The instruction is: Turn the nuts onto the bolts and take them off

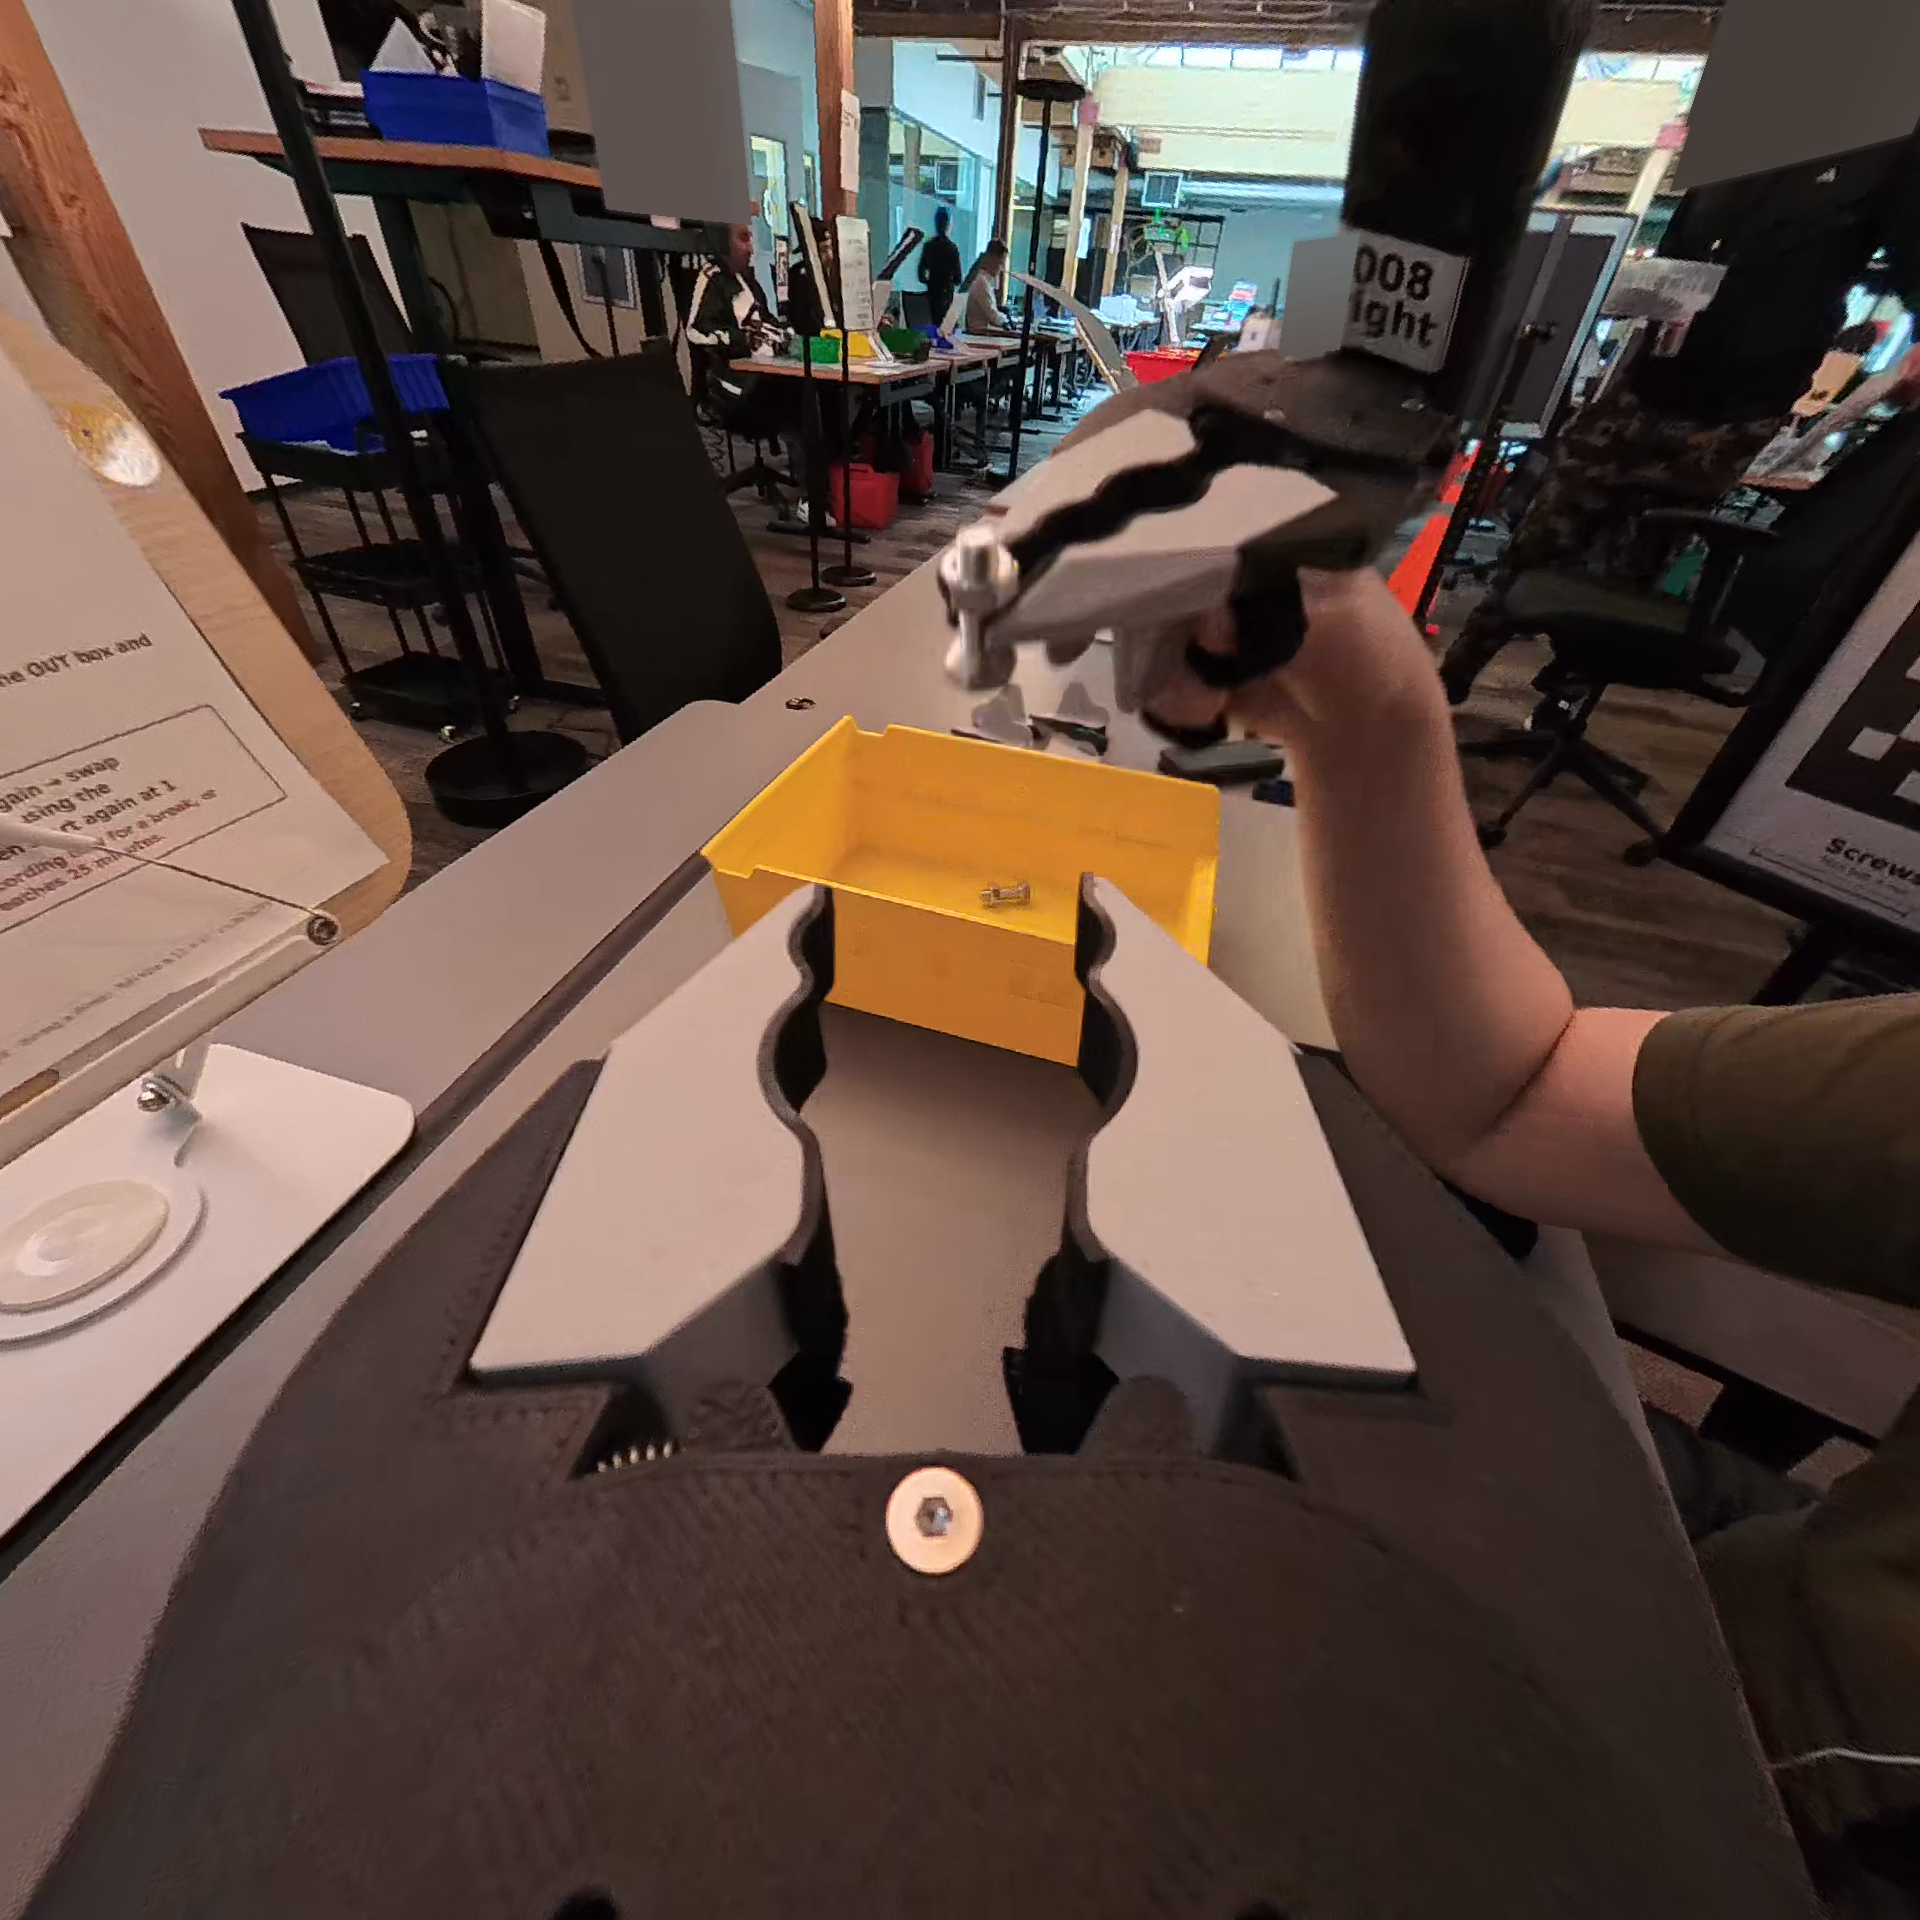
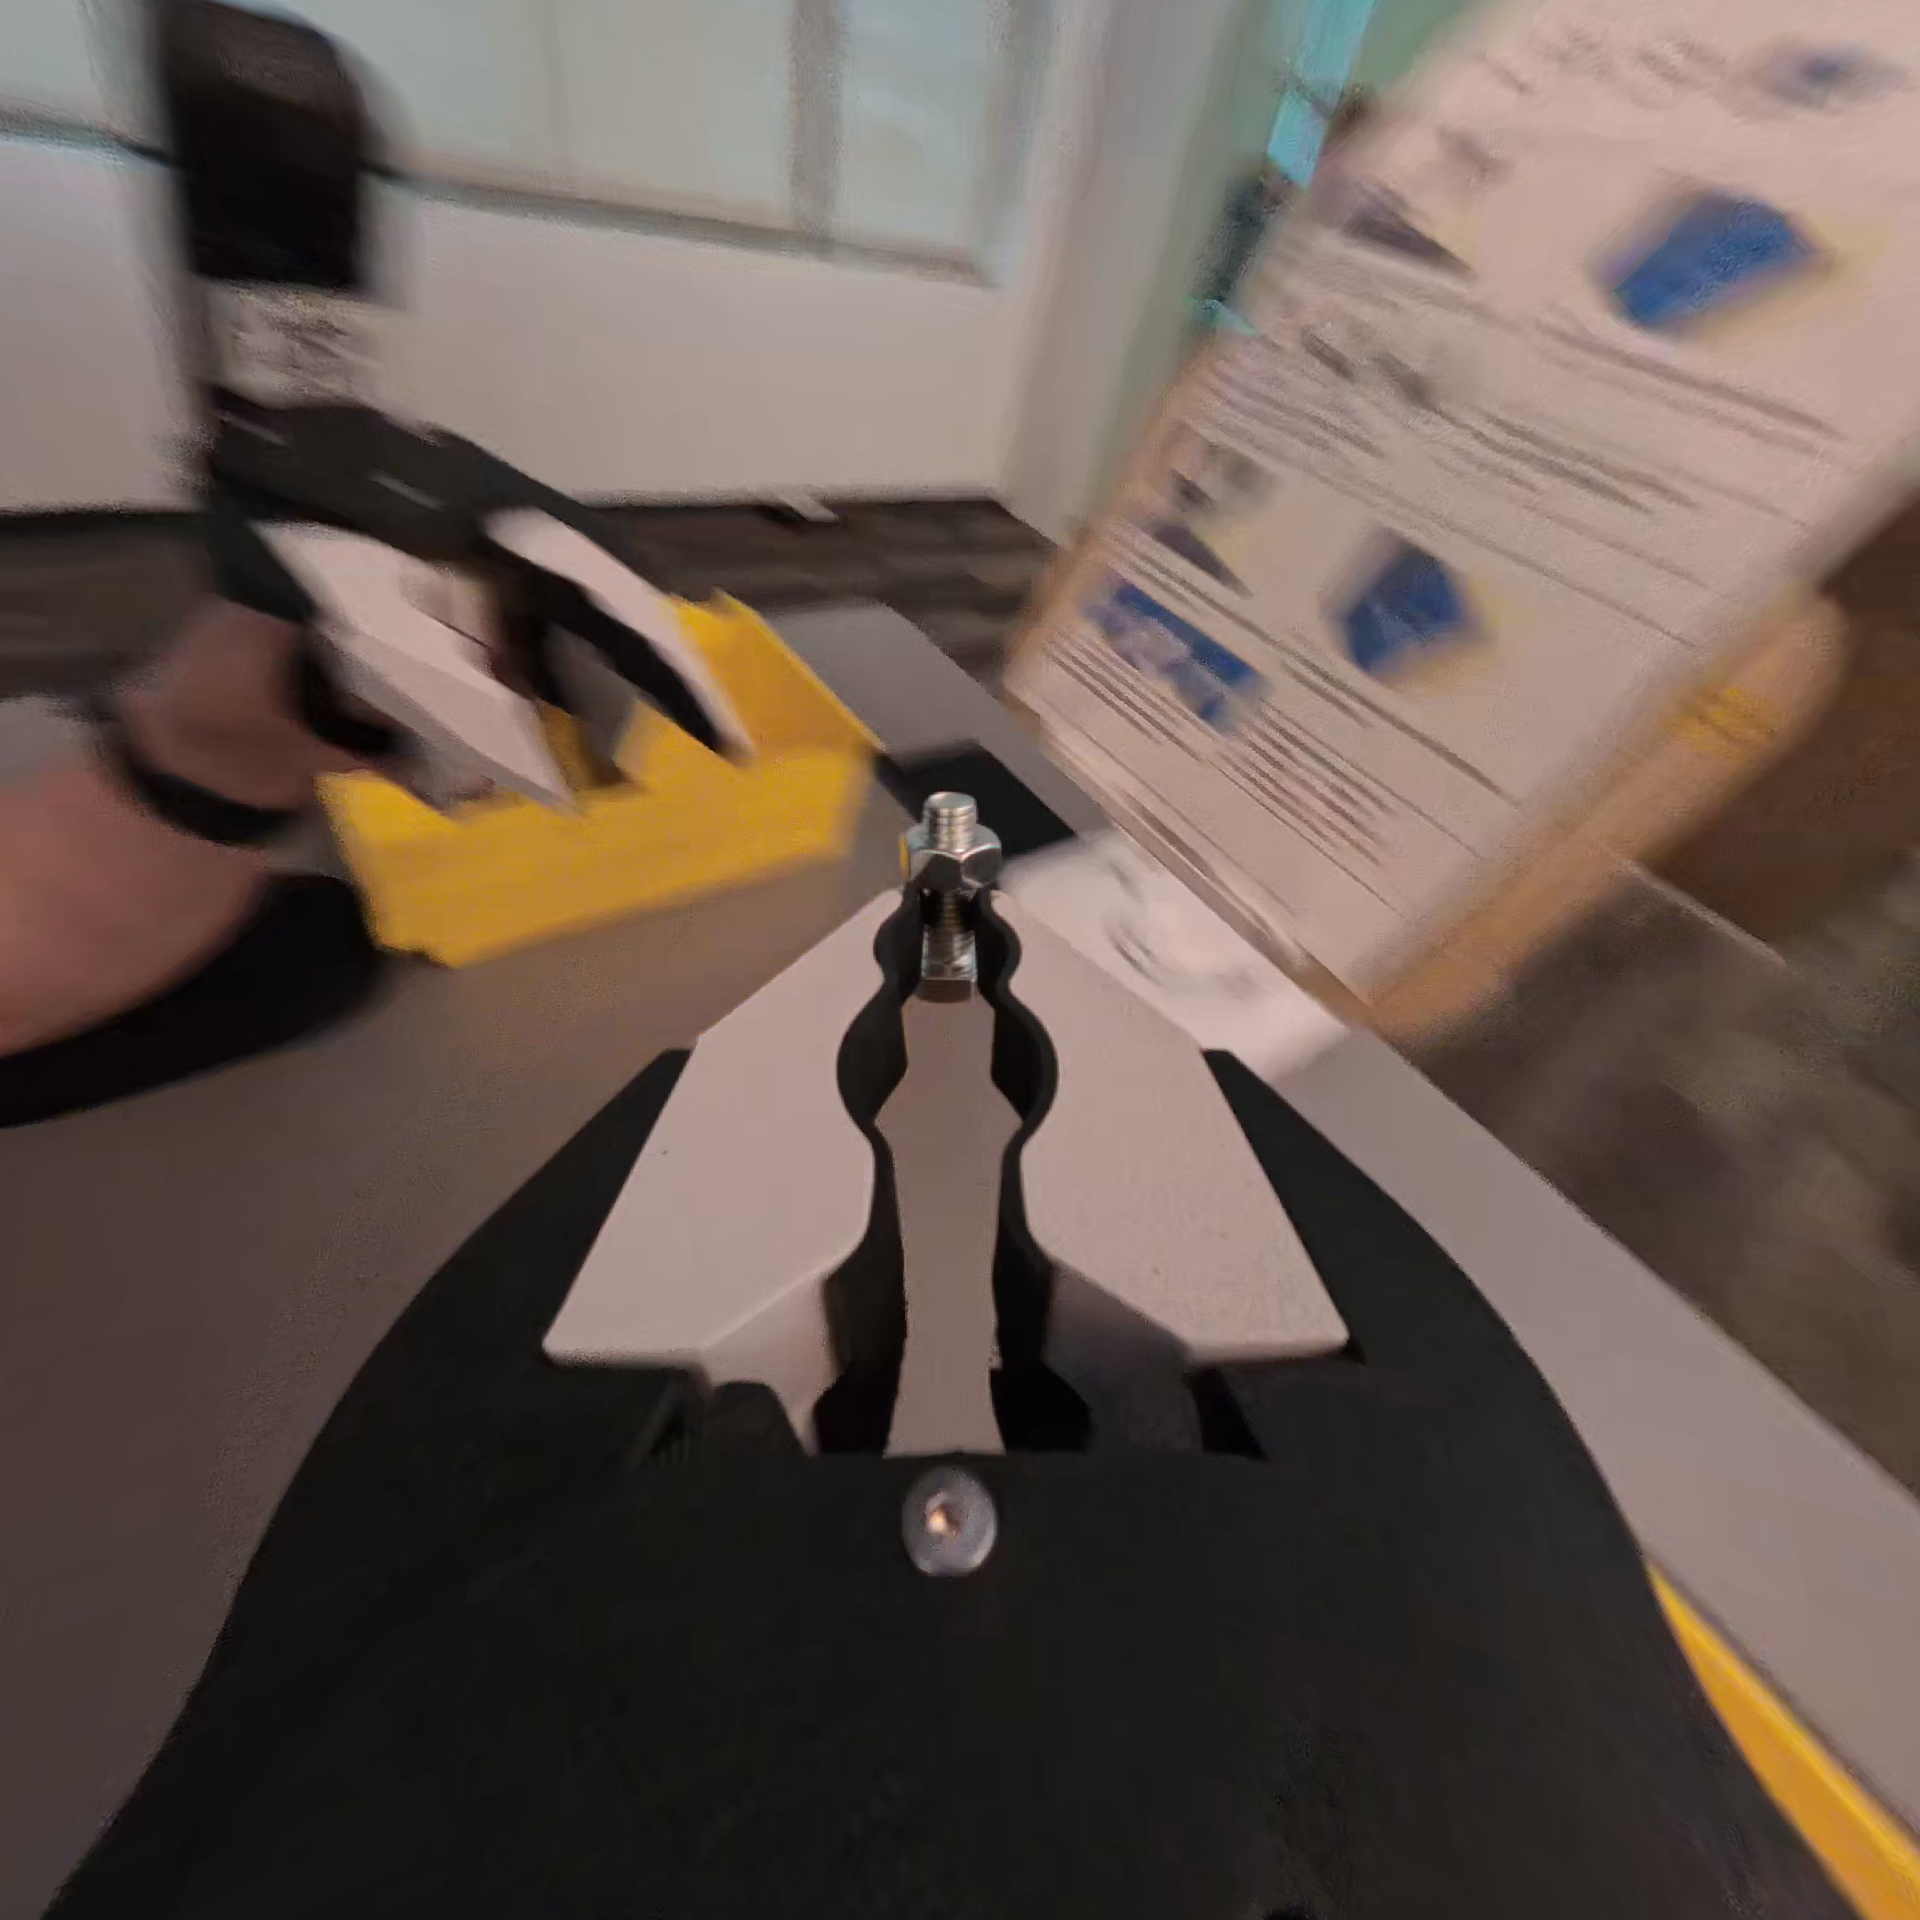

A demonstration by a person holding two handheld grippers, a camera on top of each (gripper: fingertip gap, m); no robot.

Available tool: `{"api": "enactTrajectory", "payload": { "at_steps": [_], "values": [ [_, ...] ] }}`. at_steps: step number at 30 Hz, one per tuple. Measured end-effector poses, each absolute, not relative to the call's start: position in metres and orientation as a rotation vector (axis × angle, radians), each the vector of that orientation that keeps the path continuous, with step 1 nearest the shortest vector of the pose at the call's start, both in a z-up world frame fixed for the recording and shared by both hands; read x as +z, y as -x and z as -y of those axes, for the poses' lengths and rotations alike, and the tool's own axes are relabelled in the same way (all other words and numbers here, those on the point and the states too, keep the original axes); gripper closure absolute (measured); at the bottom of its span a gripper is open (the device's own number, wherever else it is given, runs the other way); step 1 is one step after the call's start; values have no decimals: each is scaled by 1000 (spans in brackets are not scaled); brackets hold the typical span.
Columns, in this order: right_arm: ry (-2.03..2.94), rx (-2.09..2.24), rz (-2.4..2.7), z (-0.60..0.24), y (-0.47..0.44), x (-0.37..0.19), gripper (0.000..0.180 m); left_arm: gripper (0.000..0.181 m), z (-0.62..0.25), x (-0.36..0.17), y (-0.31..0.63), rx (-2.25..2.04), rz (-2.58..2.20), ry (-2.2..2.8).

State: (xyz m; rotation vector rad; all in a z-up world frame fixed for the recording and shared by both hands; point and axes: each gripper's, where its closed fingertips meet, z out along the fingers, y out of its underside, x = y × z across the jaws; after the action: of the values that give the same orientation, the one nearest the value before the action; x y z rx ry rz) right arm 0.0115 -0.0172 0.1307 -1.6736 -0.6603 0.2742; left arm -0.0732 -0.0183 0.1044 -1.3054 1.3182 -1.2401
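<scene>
While clamped on the shank of a bolt [image 2: 948,935], right tool [image 2: 948,940] raised above the tabletop [image 1: 582,935], up and to the right of the yellow bin [image 1: 966,821] as the left wrist view shows it. Bolt head at the near end inside the pads, threaded end pointing forward past the fingertips, long axis roughly in line with the tool's own reach. Nut [image 2: 954,860] seated on the thread just beyond the tips, a short stub of thread showing past it. Right wrist view smeared with motion, so the exact tilt hard to read.

Left tool [image 1: 951,977] spread wide and holding nothing, low over the tabletop just short of the yellow bin, its fingers [image 1: 717,1132] framing the bin's near wall. A second bolt-and-nut pair [image 1: 1006,894] lying on its side on the bin floor, straight ahead between the open tips.

Key relation: held nut up and to the right of the left tool, above the far side of the bin, with its free threaded end facing back toward the left side. Likely next: bringing the open left tool up to meet that end square-on and closing across the nut's flats, then twisting about the bolt's long axis. Risk, as a judgement: an off-axis approach slipping off the small nut or knocking the bolt askew in the right tool's grip
</scene>
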Motion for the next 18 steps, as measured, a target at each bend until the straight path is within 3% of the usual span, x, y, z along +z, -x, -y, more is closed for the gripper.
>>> {"api": "enactTrajectory", "payload": {
  "at_steps": [3,7,12,18],
  "values": [
    [2032,8,307,31,-137,83,172,142,20,108,78,-1272,-1329,1306],
    [2484,41,-91,55,-235,-25,172,142,21,101,79,-1267,-1362,1356],
    [2872,126,-117,76,-255,-121,172,142,20,93,78,-1253,-1391,1400],
    [2990,131,-88,81,-254,-148,172,143,17,90,80,-1240,-1397,1423]
  ]
}}
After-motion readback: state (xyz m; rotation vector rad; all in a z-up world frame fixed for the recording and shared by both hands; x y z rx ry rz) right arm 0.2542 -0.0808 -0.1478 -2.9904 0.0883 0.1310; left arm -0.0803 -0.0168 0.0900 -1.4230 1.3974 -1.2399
